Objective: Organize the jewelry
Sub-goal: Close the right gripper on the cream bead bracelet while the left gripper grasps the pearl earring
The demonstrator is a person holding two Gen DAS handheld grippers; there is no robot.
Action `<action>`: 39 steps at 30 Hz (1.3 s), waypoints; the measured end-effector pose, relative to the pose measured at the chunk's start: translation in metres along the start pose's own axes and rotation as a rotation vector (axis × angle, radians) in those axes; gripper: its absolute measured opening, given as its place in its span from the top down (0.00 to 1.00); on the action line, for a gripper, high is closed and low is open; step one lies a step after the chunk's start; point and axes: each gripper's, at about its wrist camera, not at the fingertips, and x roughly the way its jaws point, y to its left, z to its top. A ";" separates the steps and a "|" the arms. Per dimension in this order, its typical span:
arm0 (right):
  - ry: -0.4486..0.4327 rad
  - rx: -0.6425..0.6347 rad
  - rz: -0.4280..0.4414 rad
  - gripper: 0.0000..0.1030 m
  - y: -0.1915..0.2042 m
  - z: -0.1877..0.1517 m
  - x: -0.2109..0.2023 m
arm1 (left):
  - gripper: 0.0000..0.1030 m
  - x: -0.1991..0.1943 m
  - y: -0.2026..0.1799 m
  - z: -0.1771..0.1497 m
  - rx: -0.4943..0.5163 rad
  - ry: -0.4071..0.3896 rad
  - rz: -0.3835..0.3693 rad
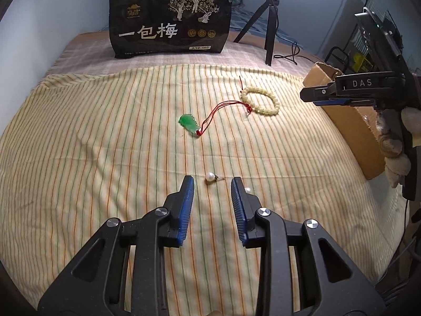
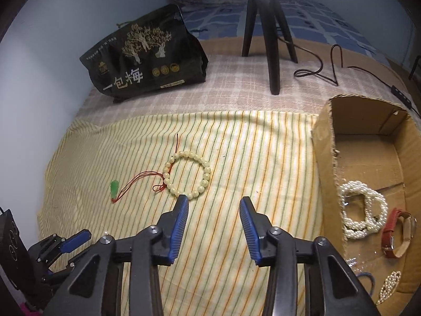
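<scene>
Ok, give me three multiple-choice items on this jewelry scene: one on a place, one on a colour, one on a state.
1. Where is the red-strapped watch?
A. On the striped cloth
B. In the cardboard box
C. On the black bag

2. What colour is the pendant on the red cord?
A. Green
B. Blue
C. White

3. How is the left gripper?
A. Shut on the bead bracelet
B. Shut on the pendant
C. Open, with the pearl earring just ahead of its tips

Answers: 1 B, the watch lies on the box floor beside the pearl strands. 2 A, it is bright green. 3 C, its pads touch nothing.
</scene>
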 end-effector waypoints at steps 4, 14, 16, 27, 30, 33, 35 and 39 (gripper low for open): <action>0.014 0.000 0.003 0.60 0.003 0.005 0.011 | 0.72 0.008 -0.001 0.002 0.022 0.003 0.004; 0.066 0.078 0.031 0.62 0.000 0.020 0.049 | 0.79 0.020 -0.002 0.003 0.046 0.020 0.007; 0.070 0.076 0.018 0.62 0.002 0.023 0.055 | 0.79 0.021 -0.002 0.003 0.054 0.020 0.011; 0.059 0.024 -0.080 0.71 0.016 0.034 0.069 | 0.91 0.023 -0.002 0.001 0.060 0.008 0.024; 0.055 -0.009 -0.117 0.81 0.022 0.036 0.072 | 0.91 0.022 0.000 0.001 0.051 0.009 0.022; 0.051 -0.011 -0.112 0.93 0.024 0.036 0.073 | 0.92 0.021 -0.002 0.002 0.051 0.011 0.029; 0.049 -0.011 -0.104 0.95 0.022 0.035 0.070 | 0.92 0.020 -0.003 0.002 0.048 0.012 0.030; 0.034 -0.009 -0.073 0.95 0.025 0.027 0.059 | 0.92 0.015 -0.002 0.000 0.041 0.012 0.028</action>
